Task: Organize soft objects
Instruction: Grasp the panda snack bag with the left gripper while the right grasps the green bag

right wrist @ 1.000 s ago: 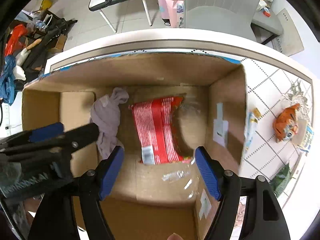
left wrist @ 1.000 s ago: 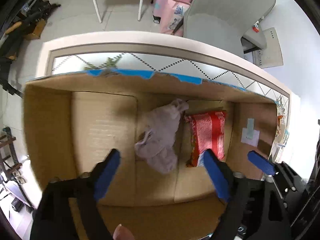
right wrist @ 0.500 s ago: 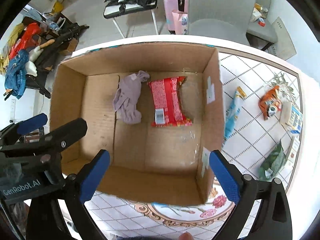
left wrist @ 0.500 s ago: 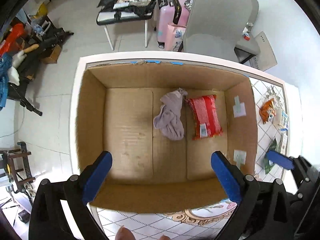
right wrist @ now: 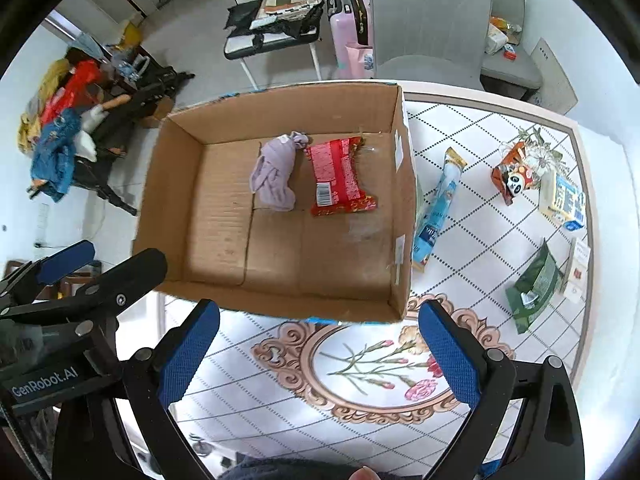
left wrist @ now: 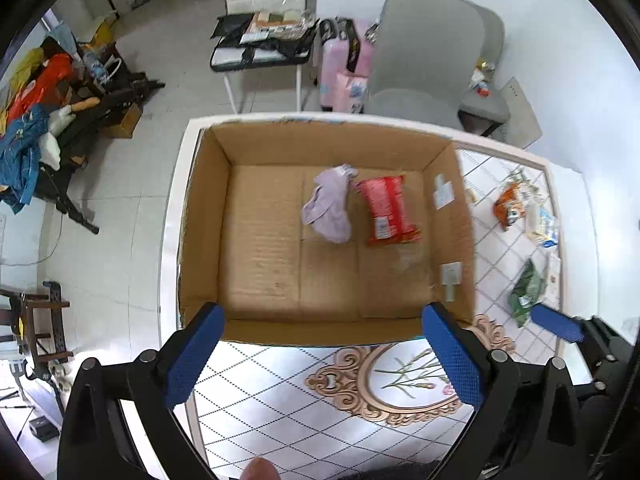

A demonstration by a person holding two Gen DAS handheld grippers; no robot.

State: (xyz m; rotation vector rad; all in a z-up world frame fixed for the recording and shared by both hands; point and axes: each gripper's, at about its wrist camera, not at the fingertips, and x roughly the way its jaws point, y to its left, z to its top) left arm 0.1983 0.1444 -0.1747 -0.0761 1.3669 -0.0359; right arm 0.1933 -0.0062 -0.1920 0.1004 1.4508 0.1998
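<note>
An open cardboard box (left wrist: 204,216) (right wrist: 404,184) stands on the patterned table. Inside lie a crumpled lilac cloth (left wrist: 330,208) (right wrist: 276,174) and a red snack packet (left wrist: 388,210) (right wrist: 338,178), side by side. My left gripper (left wrist: 324,356) is open and empty, held above the table in front of the box. My right gripper (right wrist: 318,354) is open and empty too, in front of the box. On the table right of the box lie a blue packet (right wrist: 438,204), an orange panda packet (right wrist: 514,174) (left wrist: 510,204) and a green packet (right wrist: 534,286) (left wrist: 526,292).
A boxed item (right wrist: 566,202) and a small carton (right wrist: 578,274) lie near the table's right edge. A grey chair (left wrist: 424,56) stands behind the table, with a pink suitcase (left wrist: 344,72) and a folding table (left wrist: 264,48) beyond. Clutter lies on the floor at left (right wrist: 60,136).
Both grippers have drawn back and up out of the box, which now shows whole. The cloth and red packet stay inside it.
</note>
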